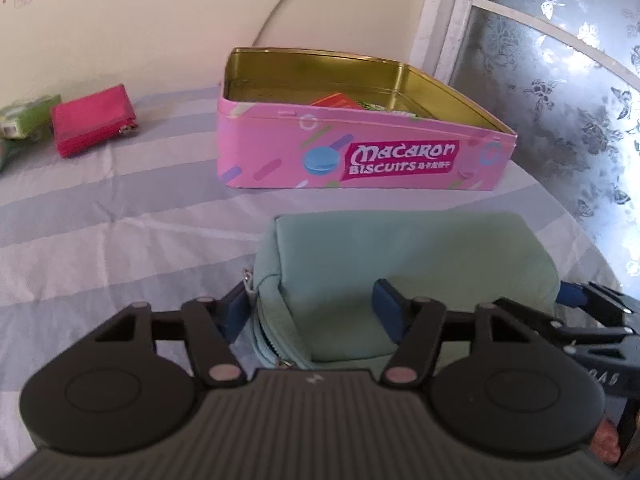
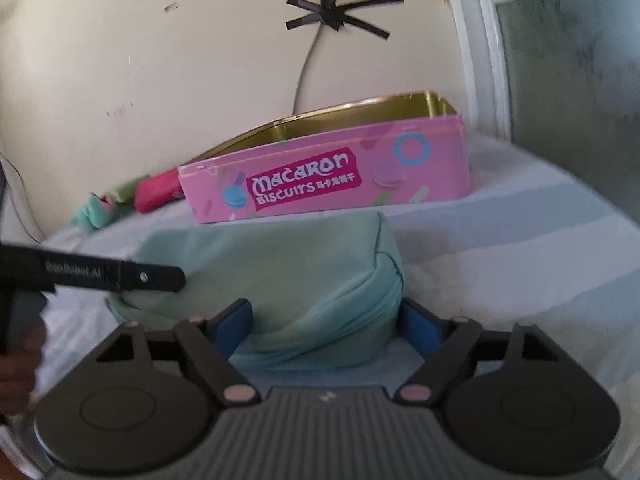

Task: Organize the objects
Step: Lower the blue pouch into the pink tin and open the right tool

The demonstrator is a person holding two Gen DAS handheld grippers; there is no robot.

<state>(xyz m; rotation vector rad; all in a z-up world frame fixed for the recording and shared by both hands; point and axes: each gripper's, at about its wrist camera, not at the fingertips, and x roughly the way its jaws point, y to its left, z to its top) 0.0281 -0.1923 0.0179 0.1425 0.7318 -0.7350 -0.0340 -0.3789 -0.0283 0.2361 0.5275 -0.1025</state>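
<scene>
A mint green zip pouch (image 1: 400, 256) (image 2: 280, 264) lies on the striped sheet (image 1: 120, 220), just in front of an open pink "Macaron Biscuits" tin (image 1: 360, 152) (image 2: 320, 184). My left gripper (image 1: 312, 312) straddles the pouch's zipper end, jaws apart, with no visible squeeze. My right gripper (image 2: 328, 322) straddles the other end, open, with a small gap beside its right pad (image 2: 420, 326). Each wrist view catches the other gripper at its edge: the right gripper (image 1: 592, 304), and the left gripper's finger (image 2: 120, 276). An orange packet (image 1: 334, 101) lies inside the tin.
A red zip purse (image 1: 94, 126) (image 2: 156, 194) and green packets (image 1: 28, 116) (image 2: 94, 210) lie on the sheet left of the tin, near the wall. A patterned window (image 1: 560, 80) stands on the right. A cable is taped to the wall (image 2: 336, 8).
</scene>
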